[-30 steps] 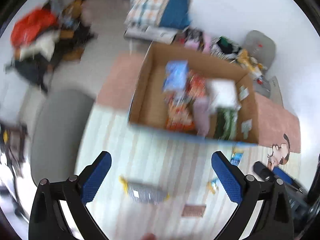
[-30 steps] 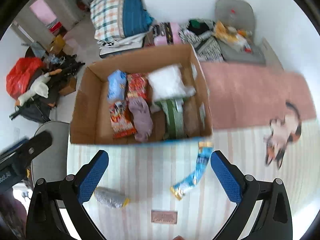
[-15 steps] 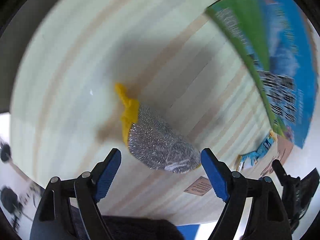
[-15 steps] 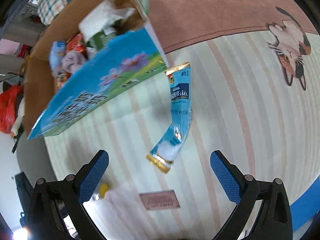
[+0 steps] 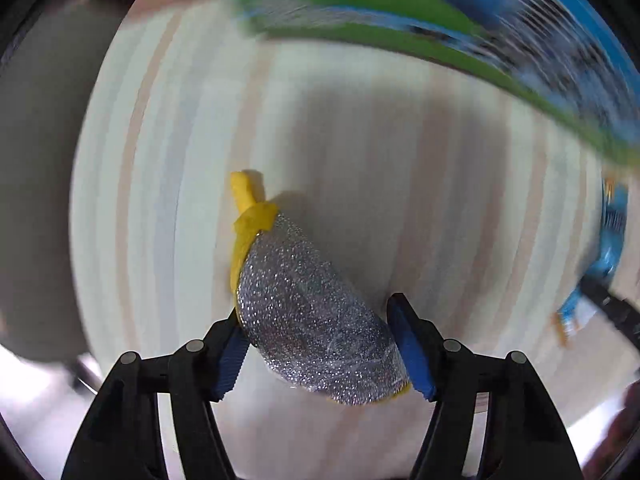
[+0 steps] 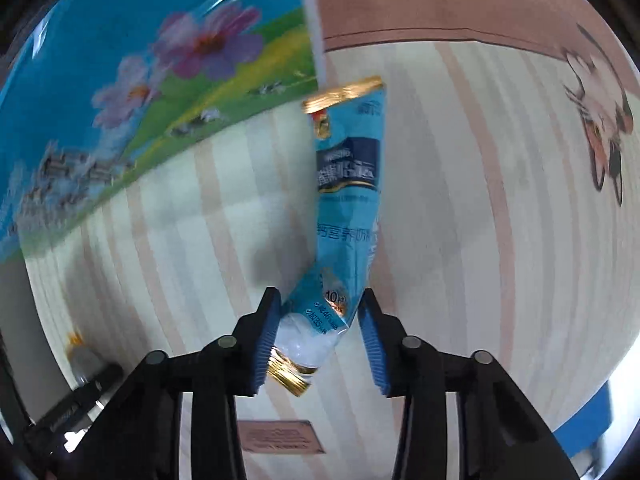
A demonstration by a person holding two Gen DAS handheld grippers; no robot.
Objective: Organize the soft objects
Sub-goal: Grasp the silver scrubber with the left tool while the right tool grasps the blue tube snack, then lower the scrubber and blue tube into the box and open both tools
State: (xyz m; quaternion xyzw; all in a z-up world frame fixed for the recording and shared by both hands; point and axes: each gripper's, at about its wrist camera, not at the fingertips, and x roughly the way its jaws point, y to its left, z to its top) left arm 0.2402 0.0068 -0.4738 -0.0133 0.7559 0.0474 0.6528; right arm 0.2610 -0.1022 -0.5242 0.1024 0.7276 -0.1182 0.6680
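Silver scouring pad (image 5: pixel 316 320) and blue sachet (image 6: pixel 344 216) lie on the striped mat (image 5: pixel 400 168), each between near-closed jaws of left gripper (image 5: pixel 320 344) and right gripper (image 6: pixel 320 336); the limp sachet could slide free.

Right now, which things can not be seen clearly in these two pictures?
- Left wrist view: print on the box side, smeared by motion blur.
- Left wrist view: blue sachet, blurred near the edge.
- Right wrist view: silver scrubber, partly hidden by the other gripper.
- Right wrist view: box contents, hidden by its printed wall.
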